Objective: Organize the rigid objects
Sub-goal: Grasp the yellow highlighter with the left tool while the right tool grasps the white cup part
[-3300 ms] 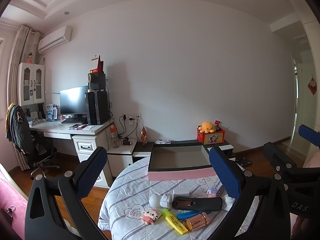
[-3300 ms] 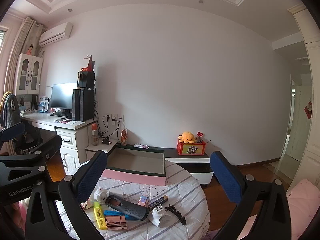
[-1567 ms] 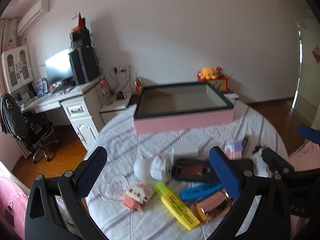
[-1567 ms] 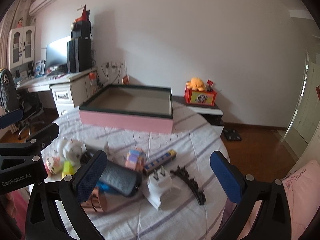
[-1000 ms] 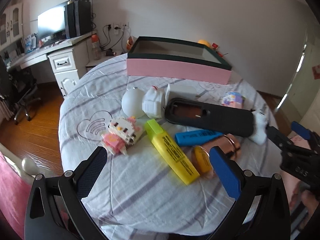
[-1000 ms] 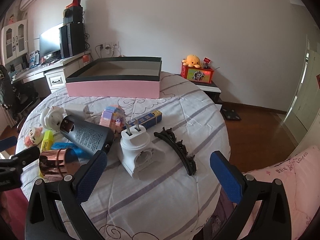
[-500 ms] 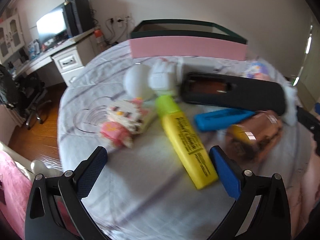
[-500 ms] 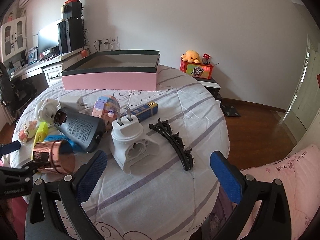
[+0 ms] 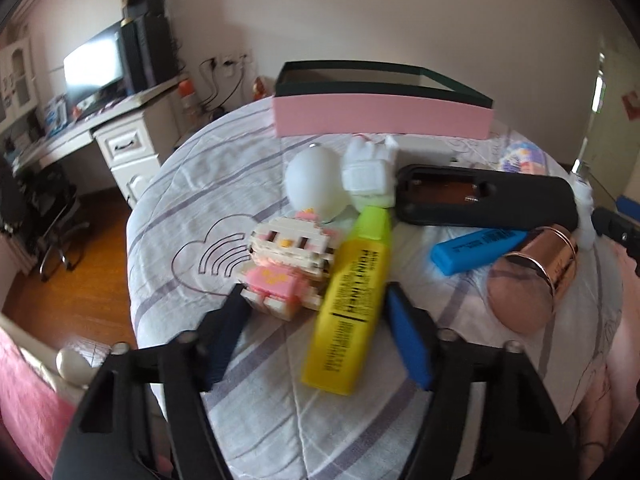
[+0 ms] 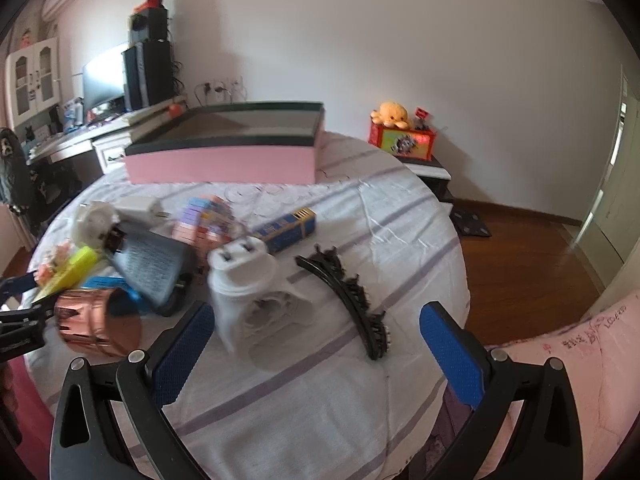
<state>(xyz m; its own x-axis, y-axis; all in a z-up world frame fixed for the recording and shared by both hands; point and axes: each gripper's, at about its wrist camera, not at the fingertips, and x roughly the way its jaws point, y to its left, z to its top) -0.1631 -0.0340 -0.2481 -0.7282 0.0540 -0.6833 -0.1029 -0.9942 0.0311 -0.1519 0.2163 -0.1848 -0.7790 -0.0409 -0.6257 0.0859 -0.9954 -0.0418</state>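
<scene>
Yellow highlighter (image 9: 349, 301) lies on the striped tablecloth (image 9: 256, 396), its rear end between the 2 parted fingers of the left gripper (image 9: 316, 336), untouched, beside a pink block-built cat figure (image 9: 285, 264). The right gripper (image 10: 316, 354) gapes wide before the white plug adapter (image 10: 256, 300).

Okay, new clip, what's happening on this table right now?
A person with a hand-held gripper in each hand is tidying small items on a round table. The left hand-held gripper is partly closed around the yellow highlighter, fingers not yet touching it. The right hand-held gripper is open near the white plug adapter and black hair clip, holding nothing. The pink box sits behind.
</scene>
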